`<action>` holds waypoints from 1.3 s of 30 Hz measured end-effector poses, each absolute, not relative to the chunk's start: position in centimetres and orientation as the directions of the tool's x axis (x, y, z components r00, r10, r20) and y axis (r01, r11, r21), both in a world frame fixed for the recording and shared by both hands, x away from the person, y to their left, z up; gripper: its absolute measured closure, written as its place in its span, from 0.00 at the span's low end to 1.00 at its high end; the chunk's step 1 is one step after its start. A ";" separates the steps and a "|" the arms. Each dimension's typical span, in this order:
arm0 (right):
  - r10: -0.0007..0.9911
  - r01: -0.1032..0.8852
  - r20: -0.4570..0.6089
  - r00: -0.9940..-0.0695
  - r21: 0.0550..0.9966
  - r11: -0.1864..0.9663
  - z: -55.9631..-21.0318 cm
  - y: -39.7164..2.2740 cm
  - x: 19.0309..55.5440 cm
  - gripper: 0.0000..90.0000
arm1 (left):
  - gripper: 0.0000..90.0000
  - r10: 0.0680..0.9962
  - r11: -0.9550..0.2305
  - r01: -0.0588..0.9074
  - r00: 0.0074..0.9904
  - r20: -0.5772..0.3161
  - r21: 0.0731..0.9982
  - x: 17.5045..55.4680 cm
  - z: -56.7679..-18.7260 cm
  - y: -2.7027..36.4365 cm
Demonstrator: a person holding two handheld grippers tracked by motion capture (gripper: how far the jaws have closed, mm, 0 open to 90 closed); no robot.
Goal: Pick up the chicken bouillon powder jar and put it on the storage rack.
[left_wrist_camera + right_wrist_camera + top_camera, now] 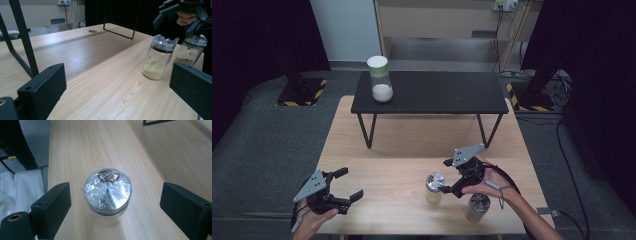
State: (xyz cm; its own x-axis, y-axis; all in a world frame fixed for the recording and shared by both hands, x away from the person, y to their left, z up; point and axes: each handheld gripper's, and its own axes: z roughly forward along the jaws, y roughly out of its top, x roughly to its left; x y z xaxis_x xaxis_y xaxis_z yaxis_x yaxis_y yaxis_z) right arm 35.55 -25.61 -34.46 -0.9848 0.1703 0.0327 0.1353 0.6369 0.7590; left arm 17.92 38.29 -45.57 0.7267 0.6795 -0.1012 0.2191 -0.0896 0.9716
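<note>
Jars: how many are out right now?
3: a yellow-powder jar below the right tool, a dark-filled jar beside the right hand, a green-lidded jar on the black shelf.

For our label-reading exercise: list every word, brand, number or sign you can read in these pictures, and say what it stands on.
No readable text on anything.
Foil-capped jar of yellow grains: no label shows.
Second foil-capped jar: a few dark specks, too small to read.
White-lidded jar on the black shelf: no lettering visible.
Yellow-and-black hazard stripes on the floor: a marking only, no words.

Worktop (377, 165): light wood, centre of frame.
On it: black stand (432, 92), upper middle; two foil-capped jars (434, 187) (476, 206), lower right.
</note>
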 end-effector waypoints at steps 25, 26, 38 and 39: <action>0.030 0.045 0.034 -0.999 0.680 0.732 -35.1 -21.2 38.2 0.35 | 0.00 0.678 -0.089 0.224 0.728 -0.106 0.971 18.0 -45.6 38.3; 0.027 0.040 0.030 -0.999 0.678 0.734 -35.1 -21.2 38.2 0.37 | 0.00 0.678 -0.088 0.224 0.727 -0.106 0.971 18.0 -45.6 38.3; 0.012 0.019 0.015 -1.000 0.684 0.730 -35.3 -21.4 38.2 0.39 | 0.00 0.679 -0.075 0.227 0.724 -0.117 0.971 18.0 -45.7 38.4; 0.011 0.018 0.015 -1.000 0.683 0.730 -35.3 -21.4 38.2 0.39 | 0.00 0.679 -0.076 0.227 0.725 -0.116 0.971 18.0 -45.7 38.4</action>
State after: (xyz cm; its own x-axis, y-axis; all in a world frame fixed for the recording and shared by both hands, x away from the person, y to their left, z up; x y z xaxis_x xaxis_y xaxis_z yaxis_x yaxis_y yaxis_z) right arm 38.21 -21.40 -35.28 -0.9998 0.0109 0.0151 0.0183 0.7304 0.6828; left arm 17.95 38.44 -45.69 0.7245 0.6794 -0.1162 0.2268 -0.0757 0.9710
